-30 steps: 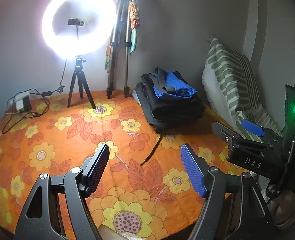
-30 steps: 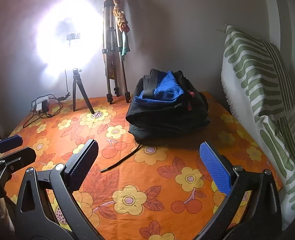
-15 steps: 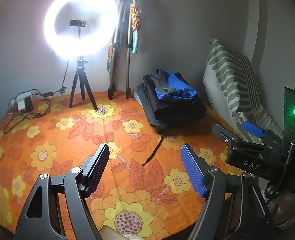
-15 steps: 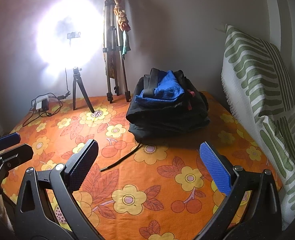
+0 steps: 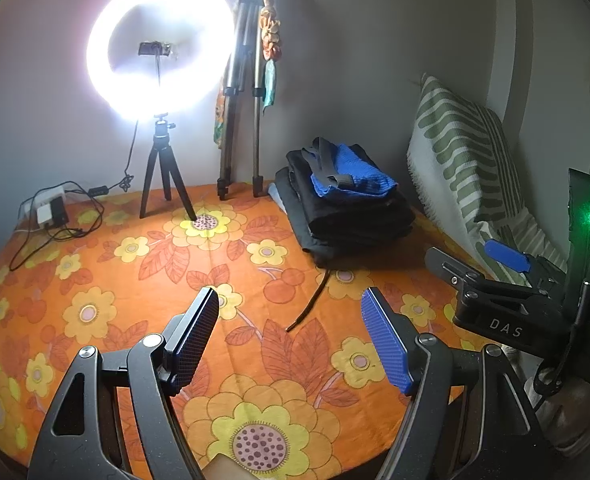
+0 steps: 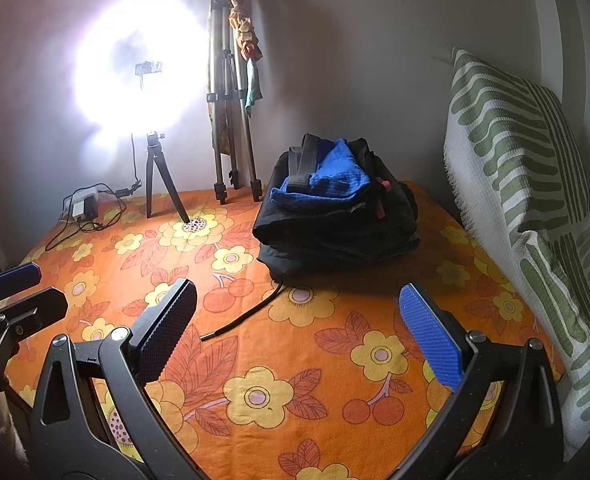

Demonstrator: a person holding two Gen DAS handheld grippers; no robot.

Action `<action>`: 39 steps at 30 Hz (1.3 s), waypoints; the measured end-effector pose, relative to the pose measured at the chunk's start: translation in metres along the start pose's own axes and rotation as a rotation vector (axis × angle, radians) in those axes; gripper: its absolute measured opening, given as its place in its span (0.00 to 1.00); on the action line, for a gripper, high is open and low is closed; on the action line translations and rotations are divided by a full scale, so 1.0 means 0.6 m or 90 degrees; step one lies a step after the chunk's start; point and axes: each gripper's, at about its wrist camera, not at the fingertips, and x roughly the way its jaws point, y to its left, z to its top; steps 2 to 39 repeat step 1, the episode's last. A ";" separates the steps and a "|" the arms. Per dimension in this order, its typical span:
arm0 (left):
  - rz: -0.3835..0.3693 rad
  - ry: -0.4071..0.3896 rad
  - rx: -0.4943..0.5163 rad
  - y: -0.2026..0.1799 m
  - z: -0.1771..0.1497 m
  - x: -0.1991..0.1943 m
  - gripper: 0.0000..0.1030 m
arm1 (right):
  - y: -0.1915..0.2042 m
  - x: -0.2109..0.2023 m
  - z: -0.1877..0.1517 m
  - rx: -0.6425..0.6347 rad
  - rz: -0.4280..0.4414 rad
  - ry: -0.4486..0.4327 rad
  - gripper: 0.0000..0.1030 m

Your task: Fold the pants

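Both tongs stand wide with nothing between the pads: left tongs [image 5: 291,336], right tongs [image 6: 299,332]. Folded pants [image 6: 335,228] lie stacked at frame centre on the floral bedsheet [image 6: 295,360]. "DAS" [image 5: 505,328] is legible on the right tongs' body, lower right.

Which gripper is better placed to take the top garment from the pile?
Right, probably. The pile of folded clothes lies almost straight ahead of the right gripper, whose jaws are open and empty. From the left gripper, also open, the pile sits off toward the right.
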 end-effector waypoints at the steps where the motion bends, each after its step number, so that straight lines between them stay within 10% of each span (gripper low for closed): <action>1: 0.004 0.003 0.000 0.001 -0.001 0.002 0.72 | -0.001 0.000 -0.001 0.000 -0.001 0.002 1.00; 39: 0.004 0.003 0.000 0.001 -0.001 0.002 0.72 | -0.001 0.000 -0.001 0.000 -0.001 0.002 1.00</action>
